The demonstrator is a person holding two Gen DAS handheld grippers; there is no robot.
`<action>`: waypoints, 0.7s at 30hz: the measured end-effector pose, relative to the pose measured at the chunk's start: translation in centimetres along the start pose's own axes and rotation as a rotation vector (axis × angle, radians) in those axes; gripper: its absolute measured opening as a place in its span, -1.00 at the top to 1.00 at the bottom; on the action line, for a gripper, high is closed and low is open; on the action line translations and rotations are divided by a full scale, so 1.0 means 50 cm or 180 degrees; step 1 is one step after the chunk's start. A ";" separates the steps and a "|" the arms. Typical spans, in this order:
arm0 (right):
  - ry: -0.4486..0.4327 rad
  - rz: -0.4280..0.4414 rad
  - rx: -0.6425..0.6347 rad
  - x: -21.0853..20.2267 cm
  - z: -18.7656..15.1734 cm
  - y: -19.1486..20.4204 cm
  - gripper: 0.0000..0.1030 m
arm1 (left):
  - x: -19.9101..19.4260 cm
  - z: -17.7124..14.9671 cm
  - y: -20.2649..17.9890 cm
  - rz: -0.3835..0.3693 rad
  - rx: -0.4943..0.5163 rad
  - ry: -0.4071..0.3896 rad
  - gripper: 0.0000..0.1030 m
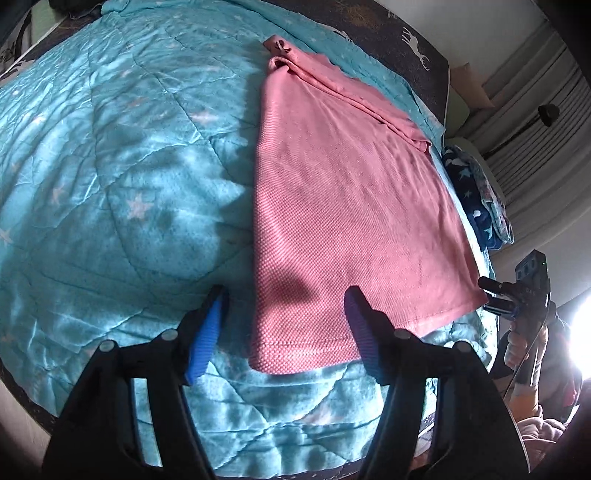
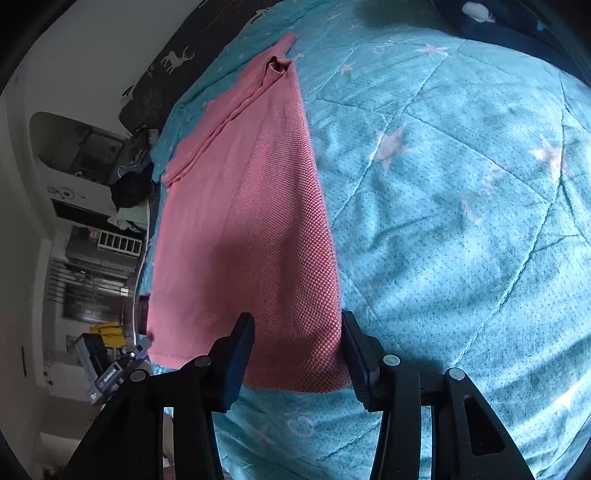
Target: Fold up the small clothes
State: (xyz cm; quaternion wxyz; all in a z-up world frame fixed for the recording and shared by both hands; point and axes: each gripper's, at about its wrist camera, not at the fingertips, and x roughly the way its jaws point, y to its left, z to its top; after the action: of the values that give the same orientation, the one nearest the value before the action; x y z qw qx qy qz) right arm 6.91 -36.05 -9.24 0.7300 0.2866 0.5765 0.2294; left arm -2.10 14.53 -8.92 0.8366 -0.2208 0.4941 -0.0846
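Left hand-held gripper [image 1: 284, 299] angled down, jaws well apart (nothing pinched); right hand-held gripper [image 2: 298, 325] angled down, jaws parted.

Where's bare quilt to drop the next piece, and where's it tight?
Free: the wide stretch of teal star quilt on the pink shirt's folded-edge side, running to the dark deer-print border. Crowded: the shirt's other side, a thin strip of quilt before the bed edge, with a navy star-print bundle there.

Pink shirt [image 2: 243, 221] — on teal quilt [image 2: 443, 221]
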 end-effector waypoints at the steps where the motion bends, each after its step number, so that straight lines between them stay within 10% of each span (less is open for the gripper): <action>1: 0.0000 0.0035 0.0036 -0.001 0.000 -0.004 0.07 | 0.002 0.000 -0.001 -0.0014 0.0010 0.0004 -0.39; 4: -0.0019 0.0107 0.0065 -0.008 -0.001 -0.012 0.08 | 0.007 -0.002 -0.009 -0.0091 0.0114 0.0026 -0.62; 8: -0.0147 -0.0439 -0.0145 -0.008 -0.017 0.005 0.83 | 0.017 -0.008 -0.040 0.0146 0.0337 0.0047 -0.62; 9: -0.0178 -0.0435 -0.0114 -0.010 -0.020 0.006 0.86 | 0.016 -0.010 -0.044 0.0208 0.0346 0.0000 -0.32; 10: -0.0198 -0.0434 -0.0068 -0.013 -0.021 0.007 0.87 | 0.012 -0.011 -0.047 0.0306 0.0367 -0.0064 0.57; 11: -0.0219 -0.0437 -0.0042 -0.017 -0.023 0.010 0.91 | 0.010 -0.010 -0.043 0.0298 0.0333 -0.0060 0.94; 21: -0.0546 -0.0300 -0.0268 -0.107 -0.032 0.067 0.93 | -0.070 0.004 -0.064 -0.0010 0.0290 -0.0341 0.92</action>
State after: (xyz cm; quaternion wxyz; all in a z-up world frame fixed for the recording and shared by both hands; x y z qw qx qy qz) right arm 4.12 -36.93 -3.43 0.7980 0.2468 0.5146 0.1935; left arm -3.44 13.00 -4.63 0.8709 -0.1874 0.4440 -0.0964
